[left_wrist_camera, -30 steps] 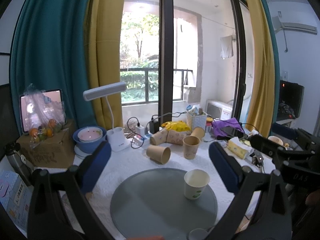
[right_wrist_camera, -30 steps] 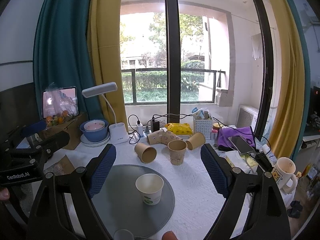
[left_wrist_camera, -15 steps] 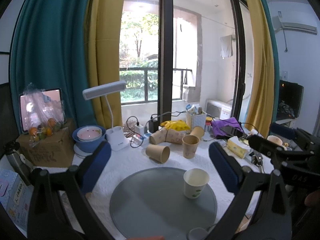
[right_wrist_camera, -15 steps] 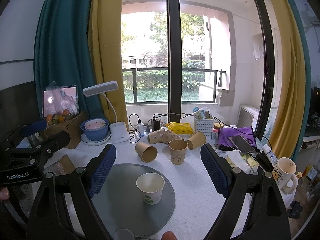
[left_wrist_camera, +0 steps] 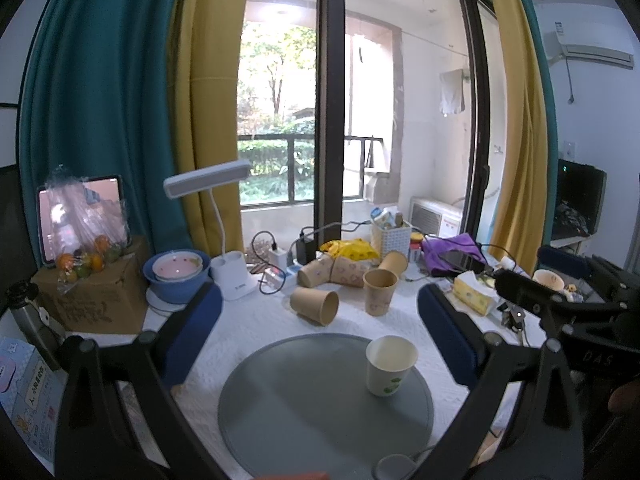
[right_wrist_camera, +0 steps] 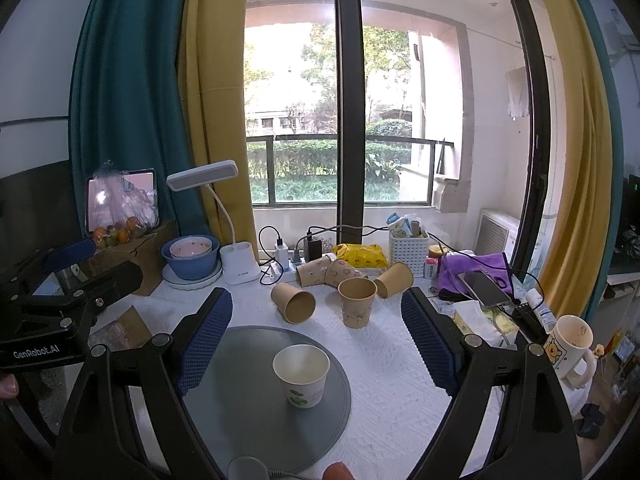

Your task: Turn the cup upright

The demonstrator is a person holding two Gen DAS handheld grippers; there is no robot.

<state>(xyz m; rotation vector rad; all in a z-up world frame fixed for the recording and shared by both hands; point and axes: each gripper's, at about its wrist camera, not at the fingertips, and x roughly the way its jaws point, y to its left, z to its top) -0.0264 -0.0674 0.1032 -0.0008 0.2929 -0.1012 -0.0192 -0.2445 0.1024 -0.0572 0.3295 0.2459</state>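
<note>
Behind the cluttered white-clothed table (right_wrist_camera: 384, 364) a tall window looks onto a balcony, with teal and yellow curtains on either side. Taking the round grey mat (right_wrist_camera: 240, 376) as the landmark and reading from the left: the left gripper (left_wrist_camera: 320, 336) hangs over the mat's near side with its jaws spread wide and nothing between them. On the mat itself, towards its right half, stands a white paper cup (right_wrist_camera: 302, 374) with a green print, mouth up (so this one, at least, needs no turning). Just beyond the mat's far edge lies a brown paper cup (right_wrist_camera: 293, 302) on its side, mouth facing the cameras; to my judgement this is the likeliest one for flipping. Right of it, also beyond the mat, a patterned cup (right_wrist_camera: 357, 306) stands upright, and more cups lie tipped behind it. The right gripper (right_wrist_camera: 316, 338) hovers above the mat as well, jaws released and empty. To do the step well, I would bring one gripper forward past the mat, close the blue pads lightly across the fallen cup's wall near its middle (thin paper will likely crush under a hard squeeze), lift it clear of the neighbouring upright cup, rotate until the mouth faces up, and set it down flat before letting go.
</note>
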